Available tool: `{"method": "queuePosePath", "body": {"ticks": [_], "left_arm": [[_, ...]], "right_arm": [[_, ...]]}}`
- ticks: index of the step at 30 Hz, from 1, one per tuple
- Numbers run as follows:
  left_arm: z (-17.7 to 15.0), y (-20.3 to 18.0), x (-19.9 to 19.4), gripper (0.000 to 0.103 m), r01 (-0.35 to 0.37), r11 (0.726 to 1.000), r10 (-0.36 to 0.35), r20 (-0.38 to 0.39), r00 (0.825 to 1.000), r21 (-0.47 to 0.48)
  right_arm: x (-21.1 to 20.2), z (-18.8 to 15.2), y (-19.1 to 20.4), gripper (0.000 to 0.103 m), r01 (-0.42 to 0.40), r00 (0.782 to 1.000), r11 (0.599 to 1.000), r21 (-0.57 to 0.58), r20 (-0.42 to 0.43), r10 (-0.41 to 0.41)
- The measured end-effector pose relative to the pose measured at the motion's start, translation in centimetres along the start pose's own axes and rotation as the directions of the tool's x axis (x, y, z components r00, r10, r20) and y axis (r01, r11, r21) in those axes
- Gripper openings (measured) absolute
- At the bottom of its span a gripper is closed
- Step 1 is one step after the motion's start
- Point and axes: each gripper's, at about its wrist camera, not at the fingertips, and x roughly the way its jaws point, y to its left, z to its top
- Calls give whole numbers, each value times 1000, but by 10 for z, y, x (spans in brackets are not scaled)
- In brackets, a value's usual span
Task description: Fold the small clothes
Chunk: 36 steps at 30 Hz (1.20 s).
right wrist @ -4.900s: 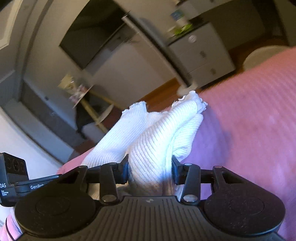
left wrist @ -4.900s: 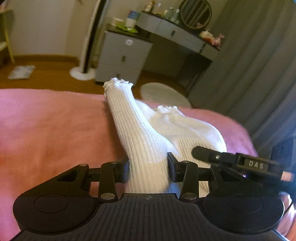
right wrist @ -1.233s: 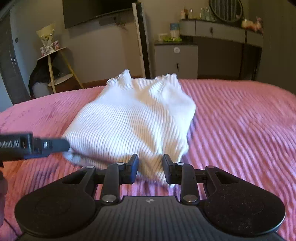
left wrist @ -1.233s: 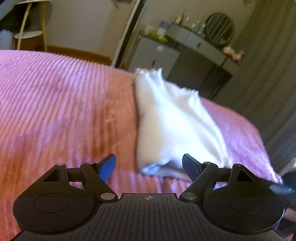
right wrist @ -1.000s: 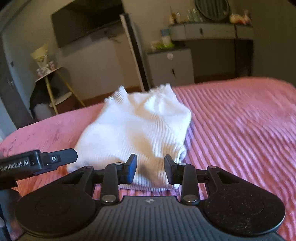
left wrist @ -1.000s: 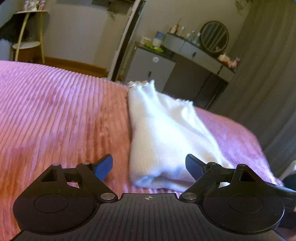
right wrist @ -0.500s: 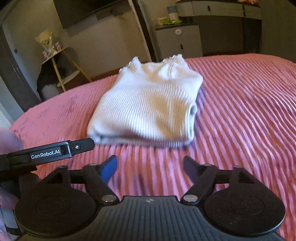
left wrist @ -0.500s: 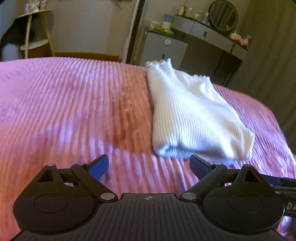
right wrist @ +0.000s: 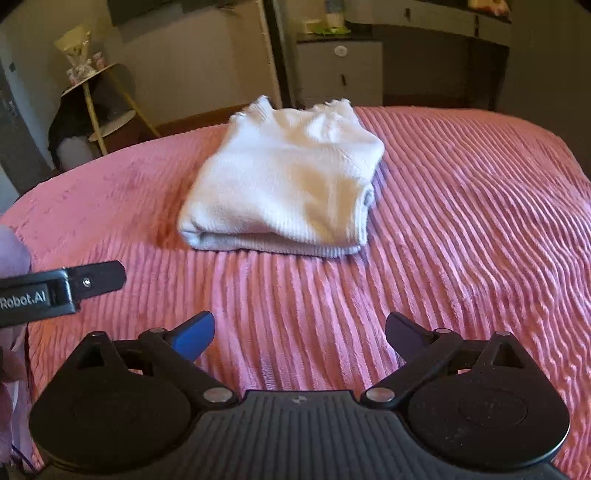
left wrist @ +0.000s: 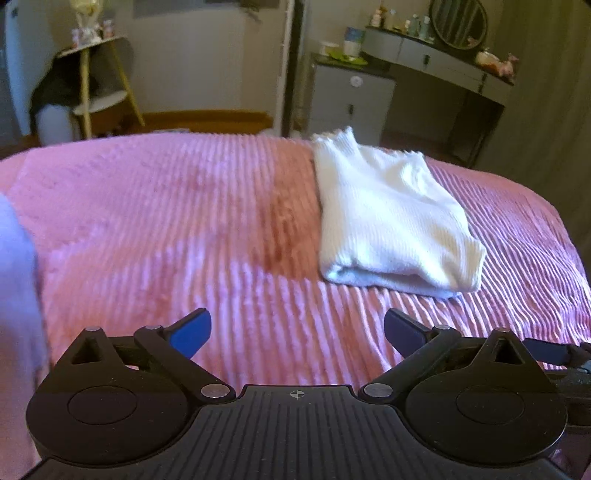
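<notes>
Right now your left tongs (left wrist: 297, 328) stand wide, their jaws opening, with nothing between them but the ribbed pink bedspread (left wrist: 166, 221). Your right tongs (right wrist: 300, 332) are wide too and also opening, empty, with only bedspread (right wrist: 461, 221) under the gap.

You have the folded white garment (left wrist: 384, 218) lying flat on the bed, well apart from both pairs of tongs. From the left wrist view it sits ahead and to the right of the gap, its thick folded edge turned toward you and its frilled end pointing away toward the far edge of the bed. From the right wrist view the same garment (right wrist: 288, 177) lies ahead and slightly left of centre, the layers showing along its near edge.

Your left tongs also reach into the right wrist view as a black finger (right wrist: 92, 282) at the left side, clear of the garment.

Beyond the bed you can see a grey cabinet (left wrist: 349, 99) with drawers, a dressing table with a round mirror (left wrist: 458, 22), and a small yellow-legged stand (left wrist: 99, 85) on the left with something dark draped over it.
</notes>
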Motion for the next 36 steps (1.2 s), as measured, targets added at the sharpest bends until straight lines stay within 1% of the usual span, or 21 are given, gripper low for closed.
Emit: {"method": "queuePosePath", "body": {"ticks": [3,6,11,13,15,19,24,27,31,36], "left_arm": [[3,1,-6,103,-16,1000,15,-17,1000,-12],[3,-2,-8,103,-35,999,35,-32,999,6],[1,-12,-7,103,-45,998,47,-46,998,51],[1,-17,-6,103,-38,997,42,-58,997,66],[2,-21,-5,103,-46,996,51,-61,997,82],[2,-28,-4,103,-56,993,63,-60,996,108],[6,-28,-6,103,-55,992,62,-64,996,111],[7,-29,-7,103,-67,990,74,-56,996,122],[7,-27,-8,103,-77,989,84,-55,995,123],[7,-26,-8,103,-73,990,80,-55,995,125]], "right_arm": [[0,3,2,99,16,999,1000,17,-35,-16],[2,5,0,99,11,999,999,41,-53,-9],[2,5,-2,99,23,998,999,41,-56,-21],[2,5,-3,99,38,998,999,36,-61,-36],[1,4,-4,99,52,997,998,24,-65,-50],[2,2,-4,99,43,996,999,16,-76,-42],[0,5,-2,99,37,997,999,2,-68,-37],[-1,6,-3,99,41,997,999,3,-60,-41],[-2,5,-6,99,42,998,999,16,-53,-41],[-4,6,-11,99,40,999,999,36,-39,-38]]}}
